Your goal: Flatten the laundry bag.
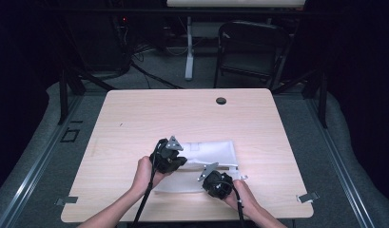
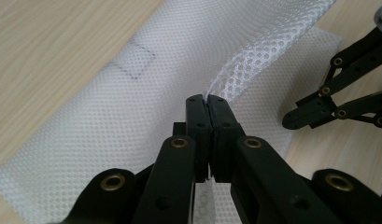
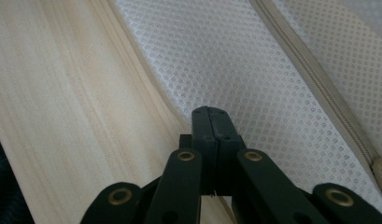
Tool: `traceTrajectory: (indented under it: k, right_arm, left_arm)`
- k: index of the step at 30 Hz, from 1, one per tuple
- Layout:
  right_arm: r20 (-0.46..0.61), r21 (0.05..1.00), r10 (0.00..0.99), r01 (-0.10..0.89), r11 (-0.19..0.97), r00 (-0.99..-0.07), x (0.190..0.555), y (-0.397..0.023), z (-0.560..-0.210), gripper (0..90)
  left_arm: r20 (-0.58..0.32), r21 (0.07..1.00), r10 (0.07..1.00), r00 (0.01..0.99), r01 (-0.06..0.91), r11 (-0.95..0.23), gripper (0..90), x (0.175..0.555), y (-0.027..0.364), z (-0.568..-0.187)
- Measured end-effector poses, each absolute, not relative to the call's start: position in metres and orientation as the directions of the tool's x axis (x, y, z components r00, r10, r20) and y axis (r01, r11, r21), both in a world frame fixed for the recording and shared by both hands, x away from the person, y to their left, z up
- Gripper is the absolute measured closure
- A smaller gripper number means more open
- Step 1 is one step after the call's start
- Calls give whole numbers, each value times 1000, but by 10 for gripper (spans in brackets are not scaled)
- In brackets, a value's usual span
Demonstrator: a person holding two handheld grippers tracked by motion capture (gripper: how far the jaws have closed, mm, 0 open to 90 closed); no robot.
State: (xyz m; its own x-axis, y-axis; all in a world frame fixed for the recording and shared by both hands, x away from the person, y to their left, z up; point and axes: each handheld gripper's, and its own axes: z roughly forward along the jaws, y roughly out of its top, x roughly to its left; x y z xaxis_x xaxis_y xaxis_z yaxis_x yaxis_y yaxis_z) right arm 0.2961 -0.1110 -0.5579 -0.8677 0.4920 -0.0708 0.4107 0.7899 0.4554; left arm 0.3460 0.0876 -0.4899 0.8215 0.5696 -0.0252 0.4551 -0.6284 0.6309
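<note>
On the table [image 1: 135, 118], each hand-held gripper, left [image 2: 208, 100] and right [image 3: 209, 112], is clamped on the white mesh bag [image 1: 213, 154].

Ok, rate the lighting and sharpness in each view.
High view: pale wooden table evenly lit, surroundings nearly black, picture soft. Left gripper view: white mesh zip bag crisp, far weave slightly overexposed. Right gripper view: mesh sharp, near jaws slightly soft.

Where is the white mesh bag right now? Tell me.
In the high view, the white mesh bag lies flat on the table's near half, right of centre, between the left gripper and the right gripper.
</note>
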Motion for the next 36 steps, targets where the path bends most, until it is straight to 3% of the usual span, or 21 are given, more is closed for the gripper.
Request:
traceTrajectory:
  k: [16, 36]
  right_arm:
    - [-20, 424, 481, 428, 798, -876, 296, -113, -555, 900]
    - [47, 371, 444, 428, 824, -895, 287, -113, -553, 900]
  left_arm:
    - [70, 626, 573, 816, 412, -662, 888, 374, 78, -456]
    - [112, 630, 610, 784, 419, -654, 889, 398, 82, -437]
